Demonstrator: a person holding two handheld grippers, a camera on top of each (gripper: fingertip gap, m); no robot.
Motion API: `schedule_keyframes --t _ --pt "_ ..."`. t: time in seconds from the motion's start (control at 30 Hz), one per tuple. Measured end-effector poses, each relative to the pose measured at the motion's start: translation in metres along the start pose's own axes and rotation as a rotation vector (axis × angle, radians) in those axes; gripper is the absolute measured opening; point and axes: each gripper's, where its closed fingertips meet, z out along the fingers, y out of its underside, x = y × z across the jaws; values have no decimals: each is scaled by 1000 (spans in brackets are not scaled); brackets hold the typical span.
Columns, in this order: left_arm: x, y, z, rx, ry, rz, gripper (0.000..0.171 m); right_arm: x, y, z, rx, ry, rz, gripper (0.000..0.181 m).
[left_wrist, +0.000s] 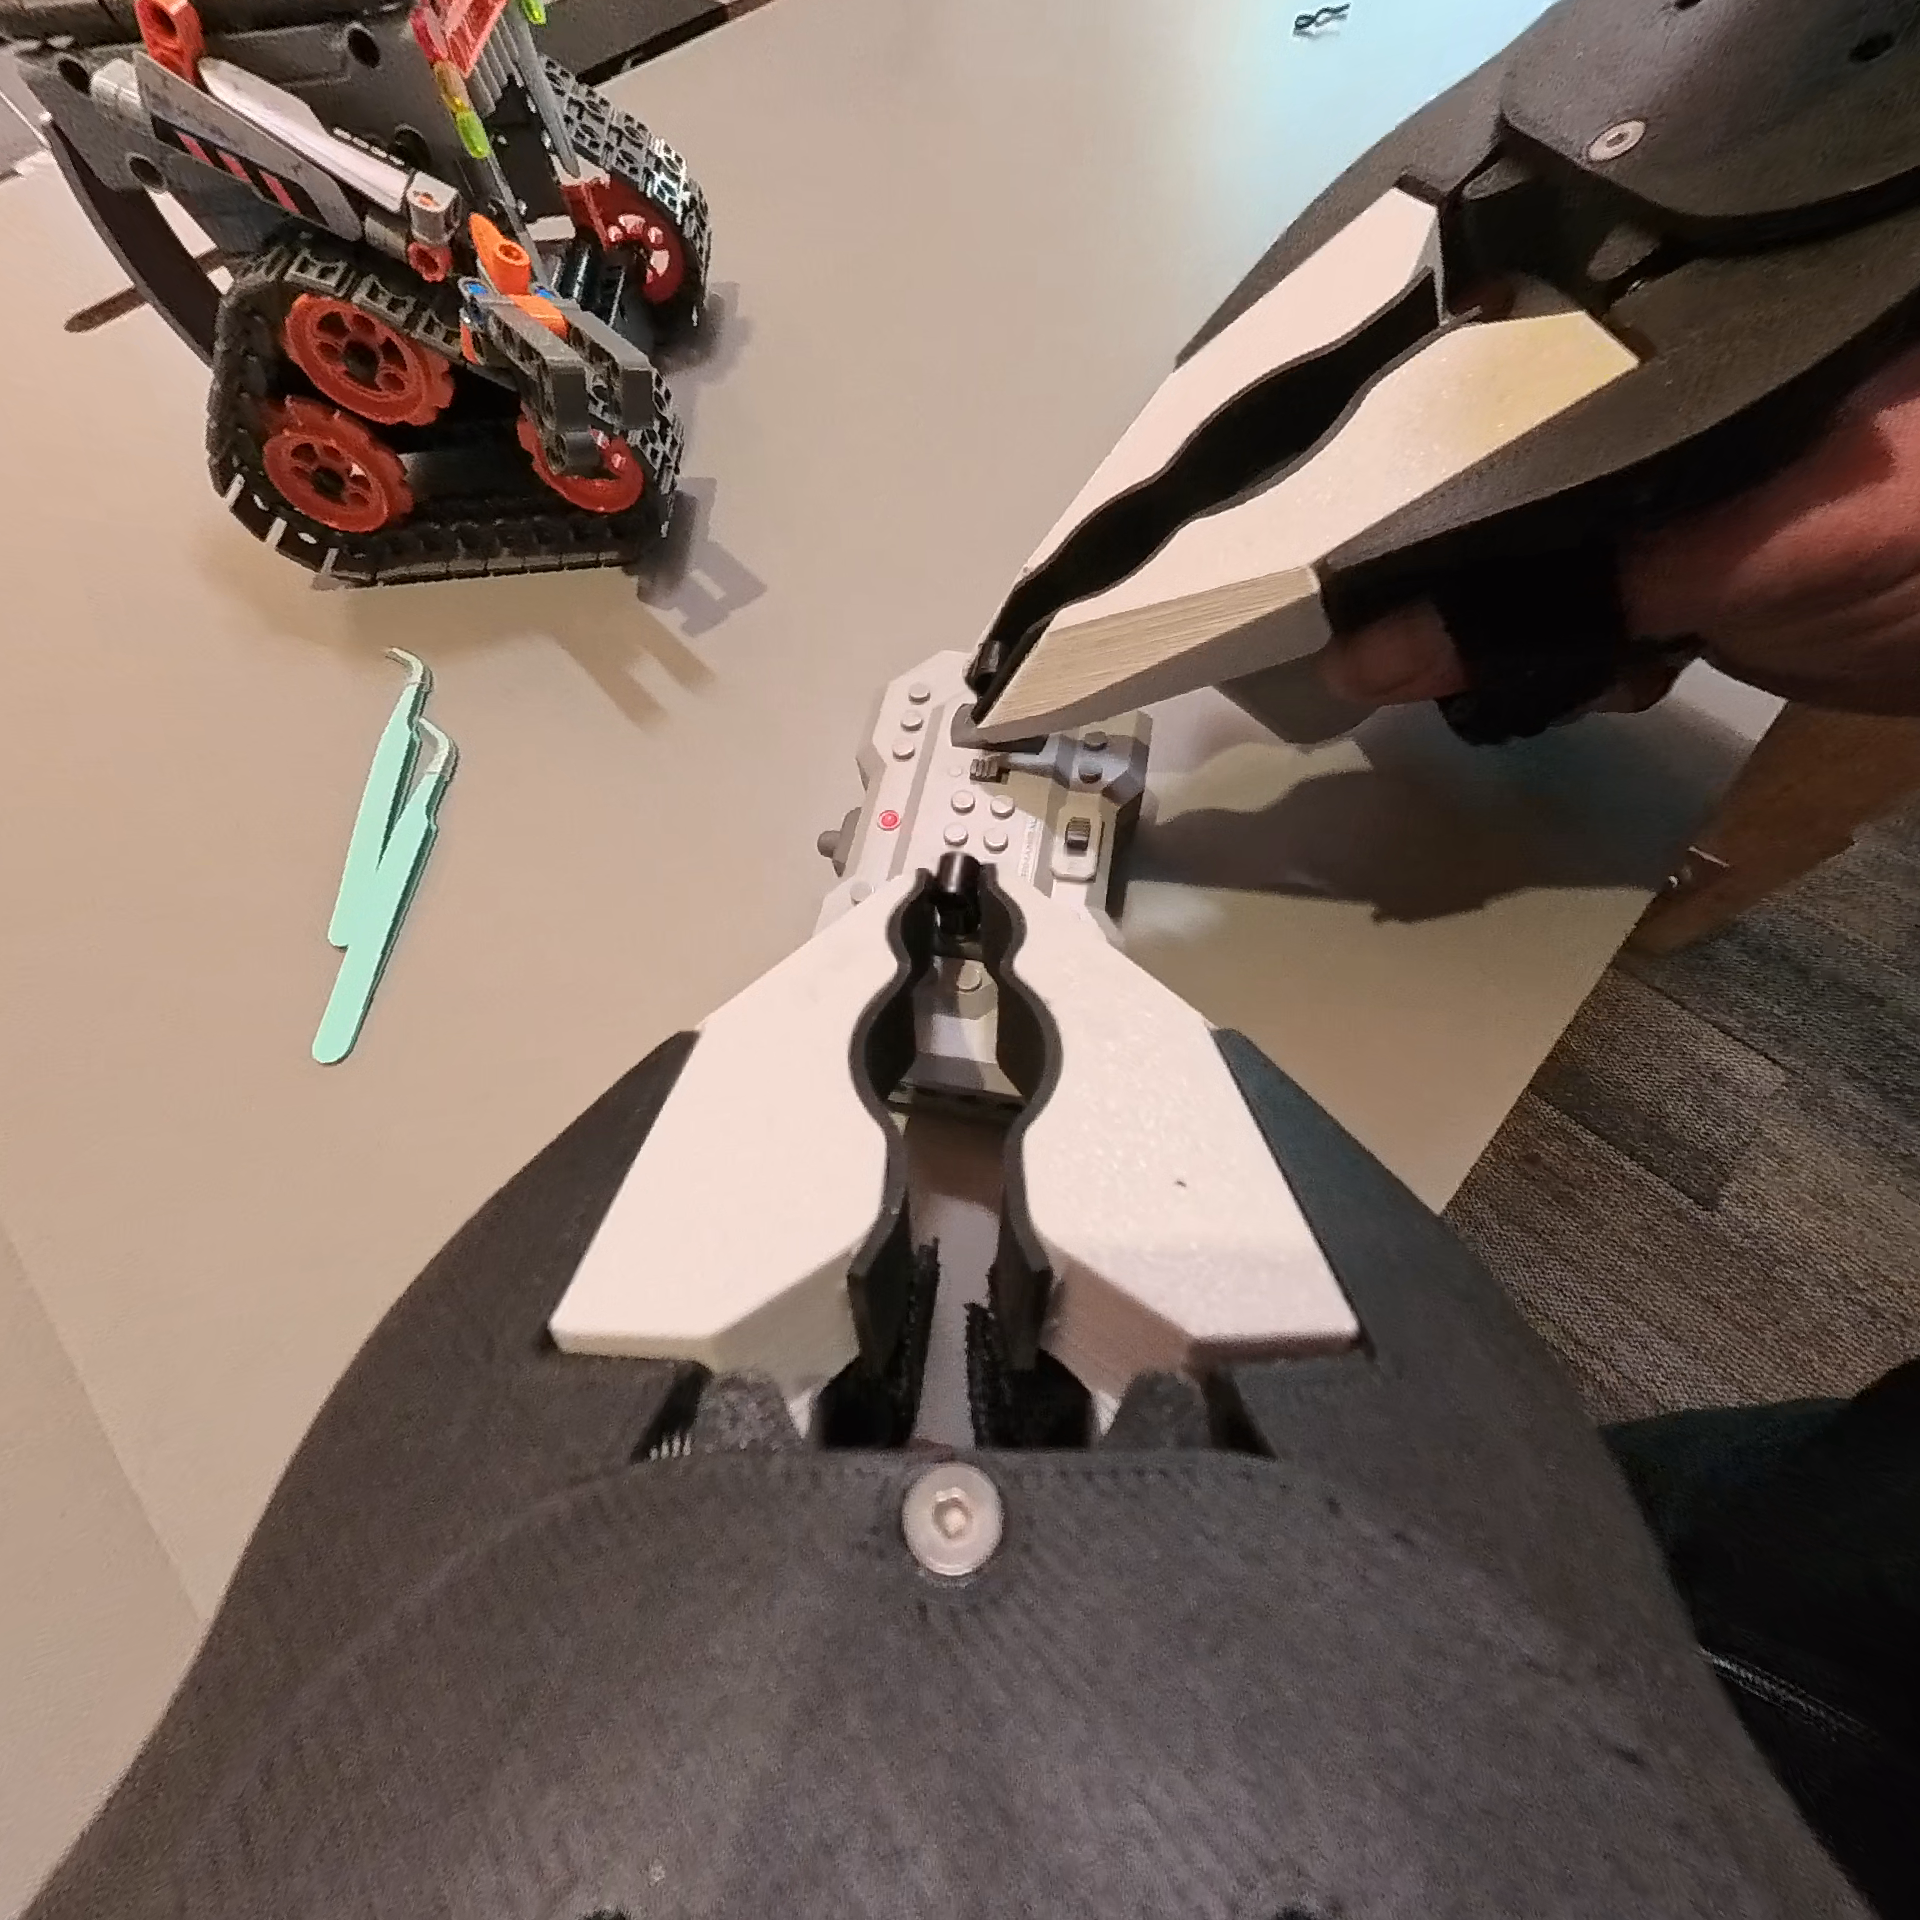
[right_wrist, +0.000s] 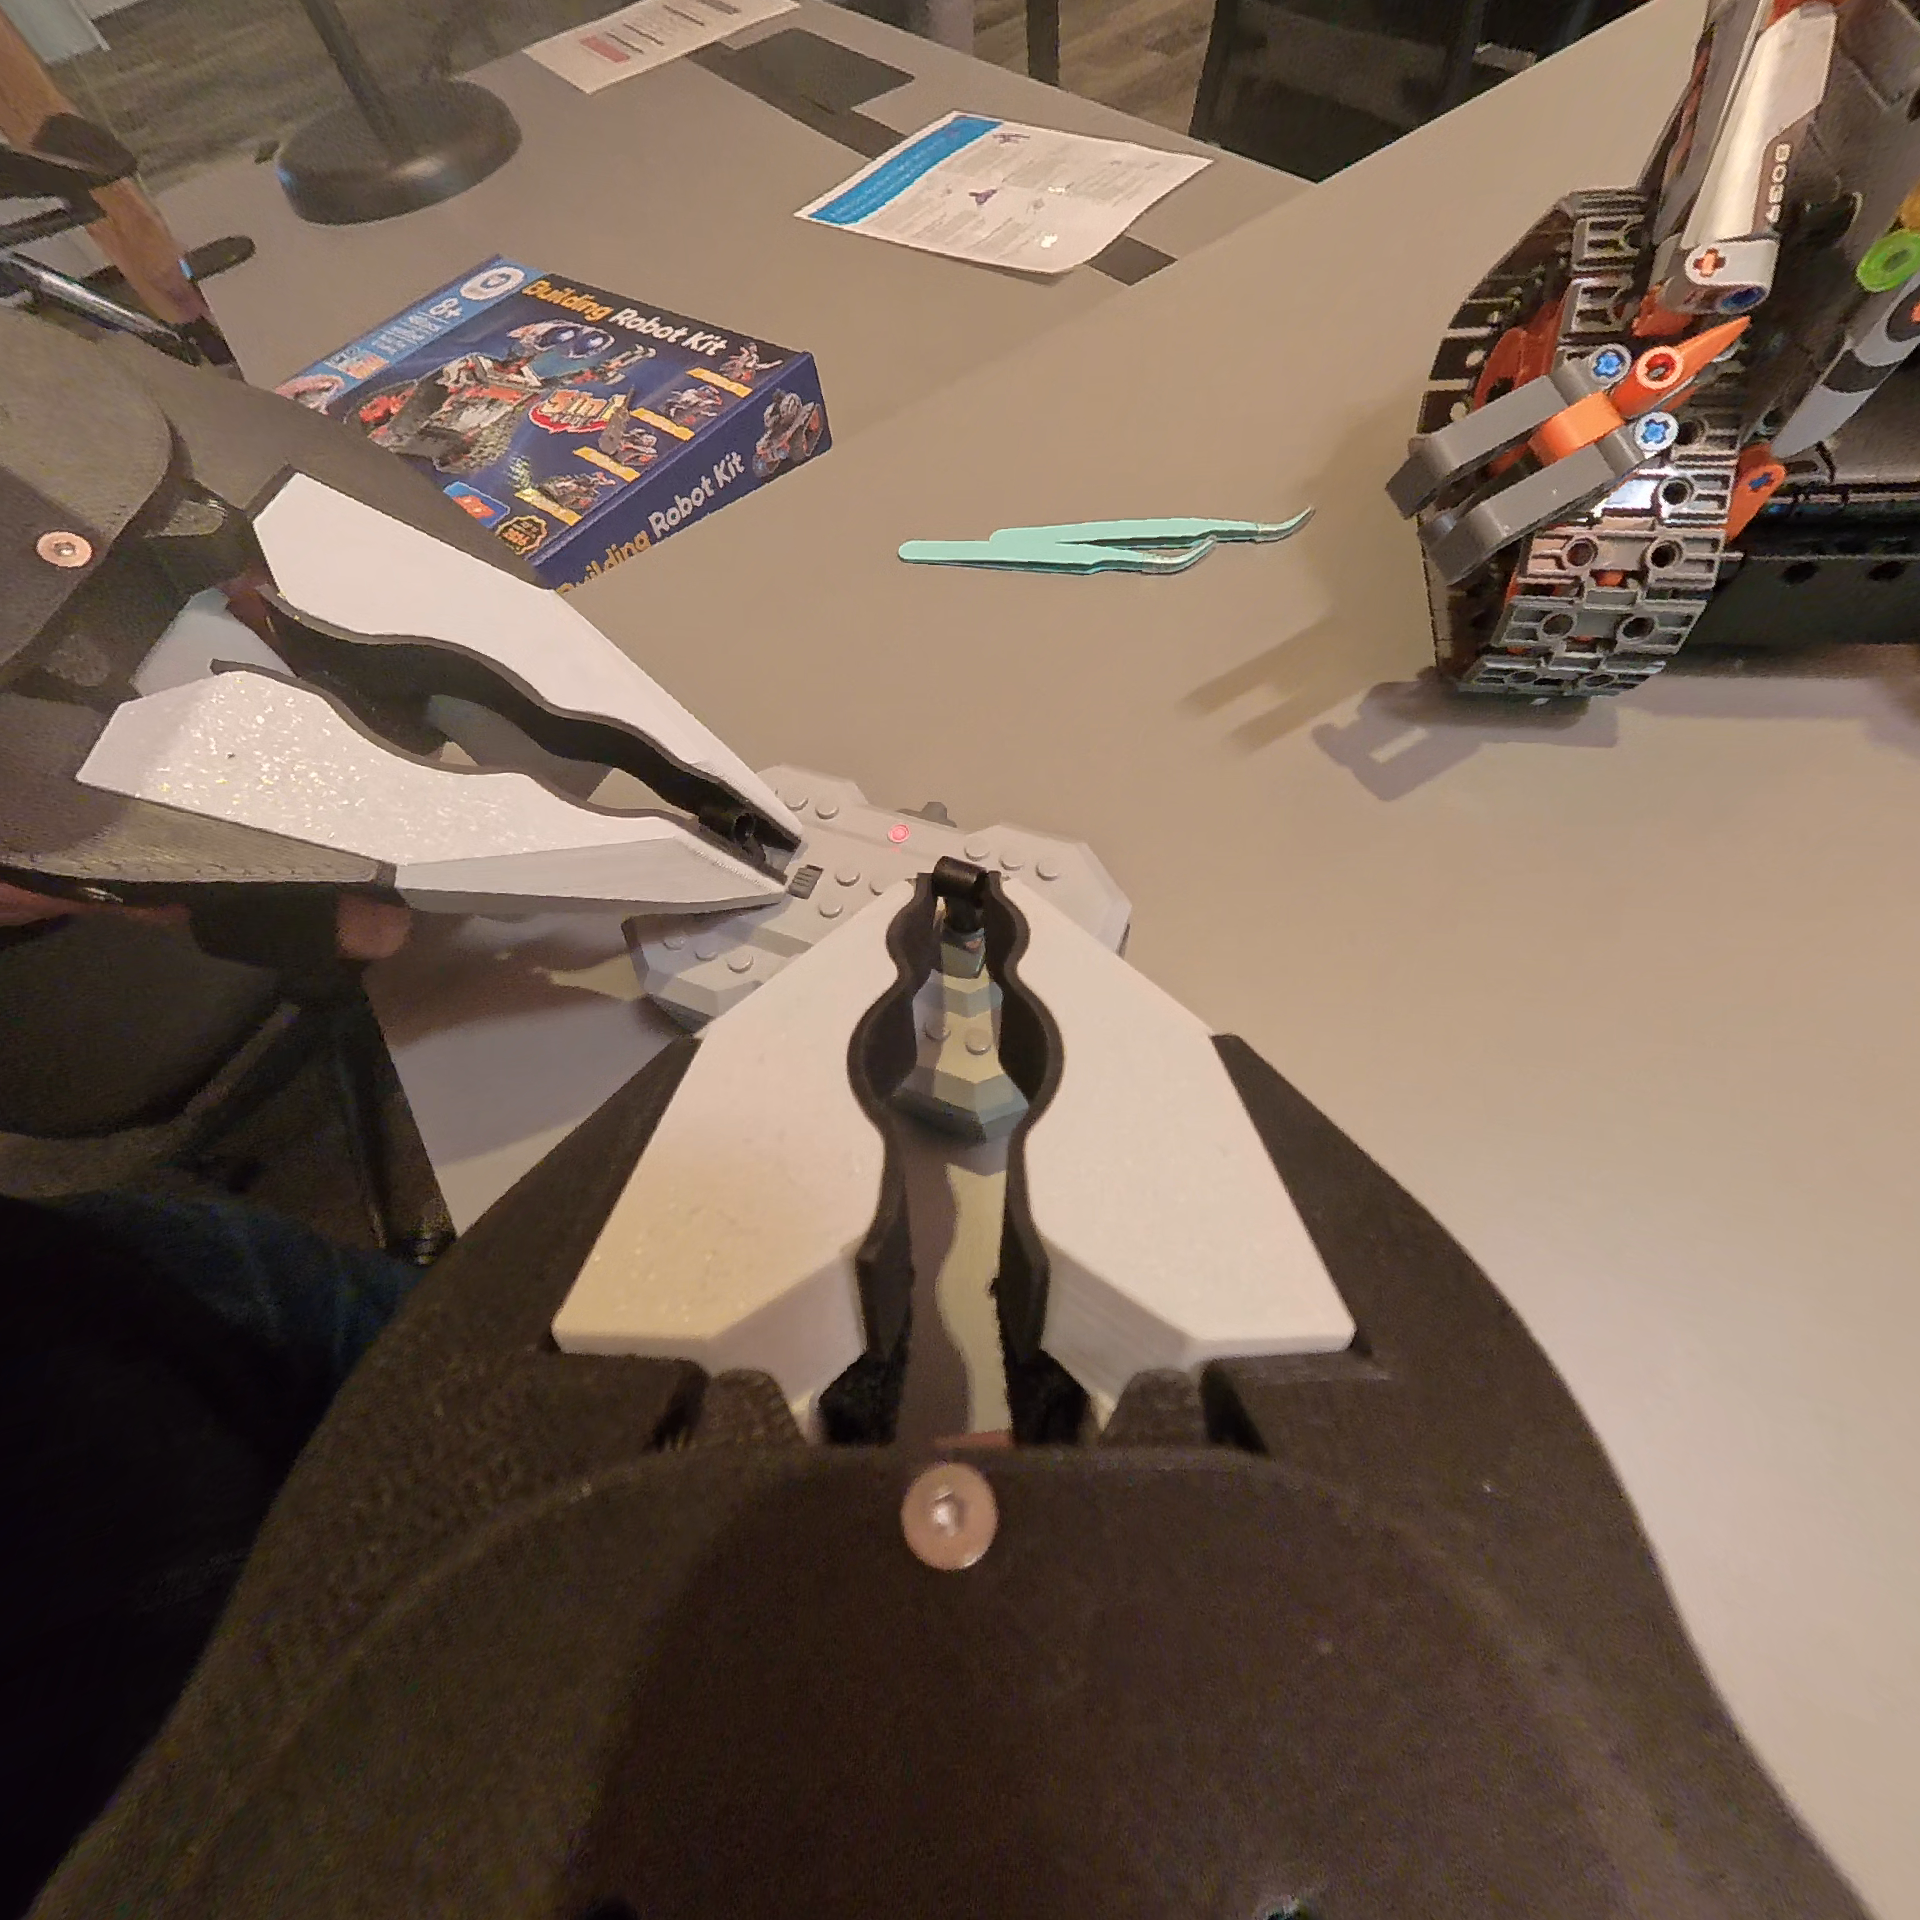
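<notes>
A grey handheld controller with a red light lies on the table near its edge. My left gripper is shut on one of its black joystick knobs. My right gripper is shut on the other black joystick knob. In the left wrist view the right gripper comes in from the upper right, tips down on the controller. In the right wrist view the left gripper comes in from the left over the controller. A gloved hand holds the right gripper.
A tracked brick-built robot vehicle with red wheels stands farther back on the table. Teal tweezers lie between it and the controller. A blue kit box, printed sheets and a black round base are beyond. Carpet floor is past the table edge. My left and right fingertips are right by each other.
</notes>
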Motion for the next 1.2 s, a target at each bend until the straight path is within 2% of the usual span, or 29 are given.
schedule_keyframes --t 0.07,0.1,0.17,0.3,0.5,0.57,0.73,0.8,0.9,1.03,1.2 --pt "-3 -1 -2 2 -13 8 10 0 0 -1 9 2 7 9" --pt "-5 -2 -3 7 -13 -1 20 2 -2 -3 17 11 2 17" --pt "-10 -6 -7 20 -8 -43 37 0 -6 -8 45 -14 15 18" --pt "-29 -17 -20 46 -41 -89 48 15 -21 -28 114 4 51 37" --pt "-73 -46 -17 72 -123 -256 54 95 -48 -55 206 51 160 69" --pt "-85 -57 -6 71 -112 -354 63 126 -57 -54 207 45 173 78" --pt "-103 -83 37 78 -17 -587 79 199 -85 -35 219 -30 276 89" --pt "-113 -90 55 79 14 -657 83 219 -98 -21 227 -109 337 99" --pt "-126 -93 79 64 40 -724 86 242 -96 7 145 -176 324 105" --pt "-136 -92 103 37 74 -769 93 244 -96 42 90 -332 356 125" --pt "-143 -90 121 16 106 -780 94 229 -105 60 49 -502 349 119"
